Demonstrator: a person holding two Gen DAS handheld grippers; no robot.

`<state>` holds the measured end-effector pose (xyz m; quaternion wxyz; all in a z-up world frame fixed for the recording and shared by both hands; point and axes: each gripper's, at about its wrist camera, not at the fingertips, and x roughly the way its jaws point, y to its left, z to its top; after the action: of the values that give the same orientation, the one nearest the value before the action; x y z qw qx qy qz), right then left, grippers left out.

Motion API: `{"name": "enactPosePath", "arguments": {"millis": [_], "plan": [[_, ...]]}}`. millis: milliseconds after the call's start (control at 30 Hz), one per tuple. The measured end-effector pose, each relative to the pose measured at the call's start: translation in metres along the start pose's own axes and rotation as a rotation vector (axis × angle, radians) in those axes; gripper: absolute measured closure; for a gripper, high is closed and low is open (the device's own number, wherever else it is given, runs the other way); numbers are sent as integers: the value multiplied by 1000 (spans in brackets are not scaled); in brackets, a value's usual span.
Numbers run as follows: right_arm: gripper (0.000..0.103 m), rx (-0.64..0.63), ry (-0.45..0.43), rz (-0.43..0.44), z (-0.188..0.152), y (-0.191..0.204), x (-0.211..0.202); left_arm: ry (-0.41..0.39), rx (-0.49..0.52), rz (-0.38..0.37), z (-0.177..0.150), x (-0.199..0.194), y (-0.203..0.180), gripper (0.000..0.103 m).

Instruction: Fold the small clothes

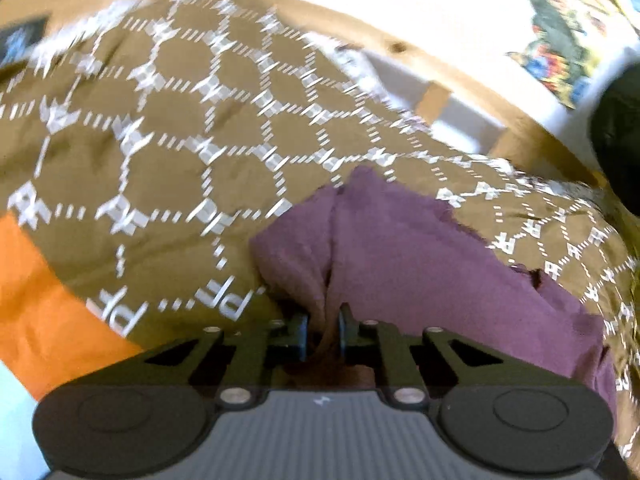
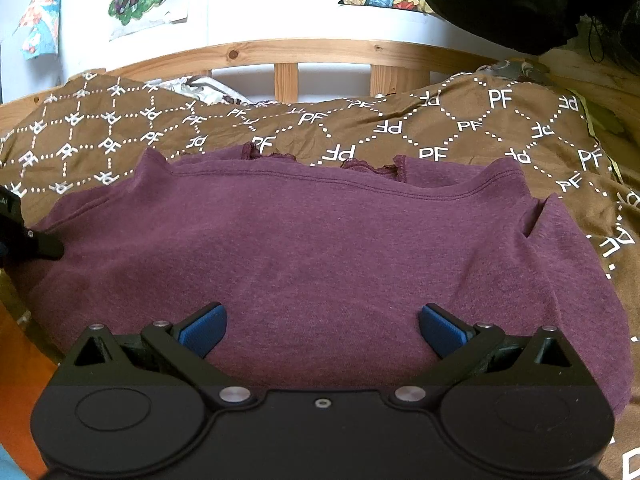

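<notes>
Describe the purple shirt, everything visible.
The purple shirt is a heathered maroon knit with a stitched hem and frilly trim at its far edge. It lies mostly flat on the brown PF-print cover. The left gripper pinches a bunched fold at one side. The right gripper hovers open over it.

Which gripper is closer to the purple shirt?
Left. The left gripper pinches a fold of the purple shirt; the right gripper hovers open above it.
</notes>
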<state>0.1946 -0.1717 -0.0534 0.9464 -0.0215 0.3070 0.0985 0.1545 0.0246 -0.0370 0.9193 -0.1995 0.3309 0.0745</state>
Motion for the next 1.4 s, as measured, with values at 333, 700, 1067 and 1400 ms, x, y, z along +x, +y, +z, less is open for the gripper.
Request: {"name": "enactPosePath", "arguments": {"millis": [333,700,1067,1400], "plan": [[0,-39,-39,-29,17,-48,-70,-123,246,-84,14,-27,-63,90],[0,154,-131,-242,1,-110,-122,-168,578,-281,-12,-52,-178,90],[1,258,-205,-341,5,-157,-132,-26,821,-381,-91,-44,-227,88],[1,273,-214,-305,1,-163,-134,-31,857,-359,-111,-50,-216,45]]}}
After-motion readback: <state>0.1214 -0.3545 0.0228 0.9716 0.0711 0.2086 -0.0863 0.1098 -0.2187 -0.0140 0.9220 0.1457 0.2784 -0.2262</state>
